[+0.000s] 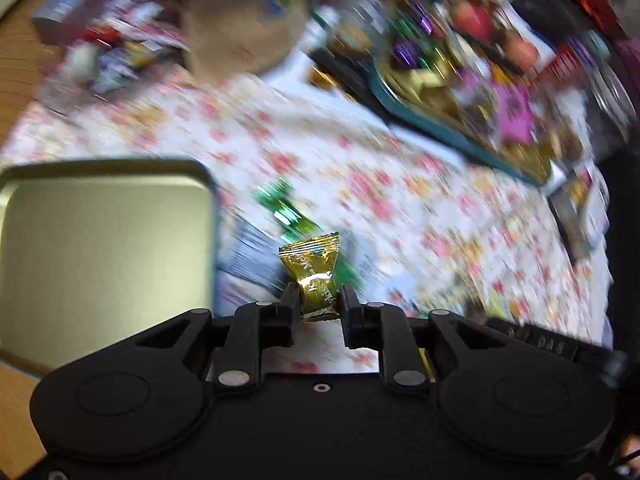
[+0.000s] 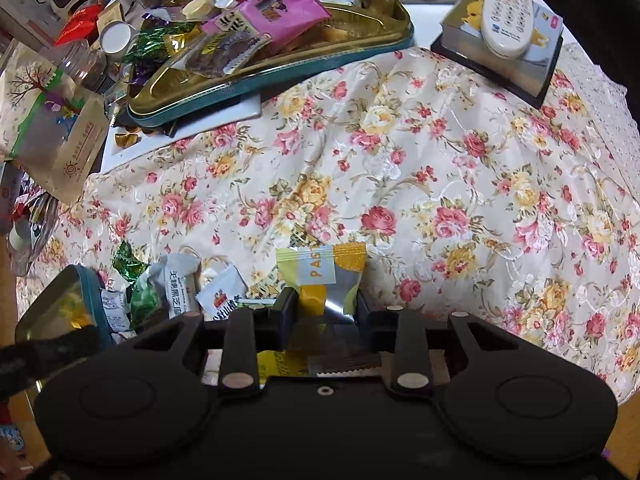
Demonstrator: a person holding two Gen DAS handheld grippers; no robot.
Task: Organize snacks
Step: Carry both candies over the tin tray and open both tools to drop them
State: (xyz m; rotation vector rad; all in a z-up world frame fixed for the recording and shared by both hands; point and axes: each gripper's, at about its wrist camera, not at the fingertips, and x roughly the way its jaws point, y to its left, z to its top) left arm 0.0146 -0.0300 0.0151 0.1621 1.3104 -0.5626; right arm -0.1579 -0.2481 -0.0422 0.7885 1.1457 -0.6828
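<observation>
My left gripper is shut on a small gold-wrapped candy and holds it above the floral cloth, just right of an open teal-rimmed tin with a gold inside. My right gripper is shut on a yellow and silver snack packet low over the cloth. Several loose snack packets lie to its left, beside the same tin. A green candy wrapper lies ahead of the left gripper.
A large gold tray with a teal rim, heaped with snacks, stands at the back. A paper bag lies at the left. A white remote rests on a box at the back right. The left wrist view is motion-blurred.
</observation>
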